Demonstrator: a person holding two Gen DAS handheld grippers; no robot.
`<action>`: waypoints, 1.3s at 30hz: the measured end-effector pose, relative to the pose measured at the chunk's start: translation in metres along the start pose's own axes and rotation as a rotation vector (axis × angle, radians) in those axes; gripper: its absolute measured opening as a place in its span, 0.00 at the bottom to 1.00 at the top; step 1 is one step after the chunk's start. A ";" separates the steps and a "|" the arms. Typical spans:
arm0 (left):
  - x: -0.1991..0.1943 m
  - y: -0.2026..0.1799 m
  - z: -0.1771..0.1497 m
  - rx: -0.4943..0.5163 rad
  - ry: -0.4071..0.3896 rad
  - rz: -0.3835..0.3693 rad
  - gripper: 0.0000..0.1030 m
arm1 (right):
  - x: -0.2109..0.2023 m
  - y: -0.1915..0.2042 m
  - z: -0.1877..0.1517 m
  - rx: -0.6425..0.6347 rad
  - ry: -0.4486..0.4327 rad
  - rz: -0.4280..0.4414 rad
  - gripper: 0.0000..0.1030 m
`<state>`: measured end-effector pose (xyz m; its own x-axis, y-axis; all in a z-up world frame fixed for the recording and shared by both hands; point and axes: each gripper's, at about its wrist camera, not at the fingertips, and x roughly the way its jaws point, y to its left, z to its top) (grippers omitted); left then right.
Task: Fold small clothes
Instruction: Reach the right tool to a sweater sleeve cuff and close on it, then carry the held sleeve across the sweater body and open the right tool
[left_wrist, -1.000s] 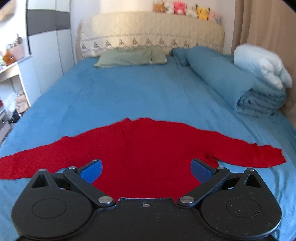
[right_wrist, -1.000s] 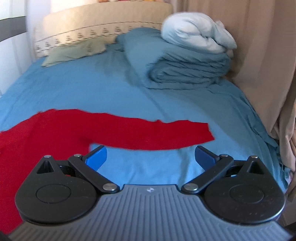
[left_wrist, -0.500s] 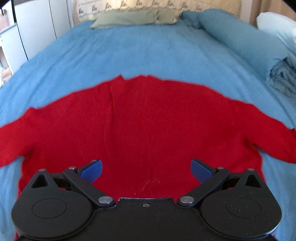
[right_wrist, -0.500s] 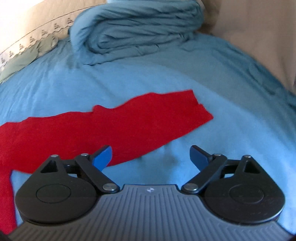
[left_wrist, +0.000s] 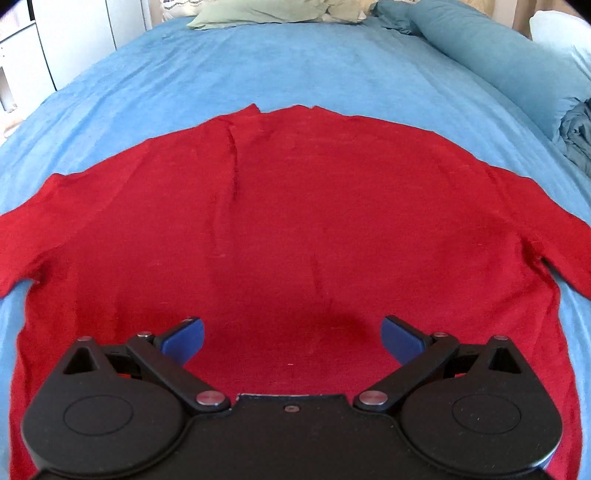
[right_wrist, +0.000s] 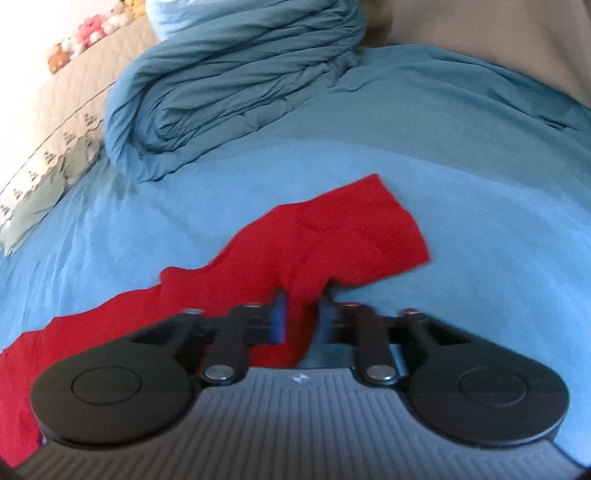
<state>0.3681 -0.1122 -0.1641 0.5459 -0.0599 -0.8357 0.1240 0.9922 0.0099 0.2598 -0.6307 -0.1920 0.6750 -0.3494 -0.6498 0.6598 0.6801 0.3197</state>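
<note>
A red long-sleeved sweater (left_wrist: 295, 229) lies spread flat on the blue bed sheet (left_wrist: 288, 70), sleeves out to both sides. My left gripper (left_wrist: 291, 338) is open, low over the sweater's lower body, jaws wide apart with nothing between them. In the right wrist view the sweater's right sleeve (right_wrist: 351, 236) lies on the sheet with its cuff pointing away. My right gripper (right_wrist: 301, 317) is shut on the red sleeve, with cloth bunched between its blue pads (right_wrist: 279, 317). The view is blurred by motion.
A folded blue duvet (right_wrist: 240, 85) lies at the bed's right side, with a pale one on top. A green pillow (left_wrist: 255, 11) and the headboard (right_wrist: 62, 107) with plush toys are at the far end. White cabinets (left_wrist: 48, 40) stand left of the bed.
My left gripper has moved down and forward over the sweater's body, still open. My right gripper has dropped onto the right sleeve and closed on it, lifting a fold.
</note>
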 end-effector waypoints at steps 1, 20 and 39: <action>-0.001 0.002 -0.001 0.003 -0.001 0.007 1.00 | -0.002 0.006 0.001 -0.013 -0.005 -0.003 0.24; -0.071 0.110 -0.002 -0.100 -0.122 0.066 1.00 | -0.118 0.356 -0.050 -0.401 -0.062 0.660 0.23; -0.068 0.189 -0.023 -0.179 -0.130 0.066 1.00 | -0.070 0.463 -0.294 -0.745 0.169 0.672 0.27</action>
<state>0.3352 0.0816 -0.1180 0.6516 0.0033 -0.7586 -0.0579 0.9973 -0.0453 0.4212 -0.1019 -0.2011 0.7369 0.3096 -0.6010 -0.2517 0.9507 0.1811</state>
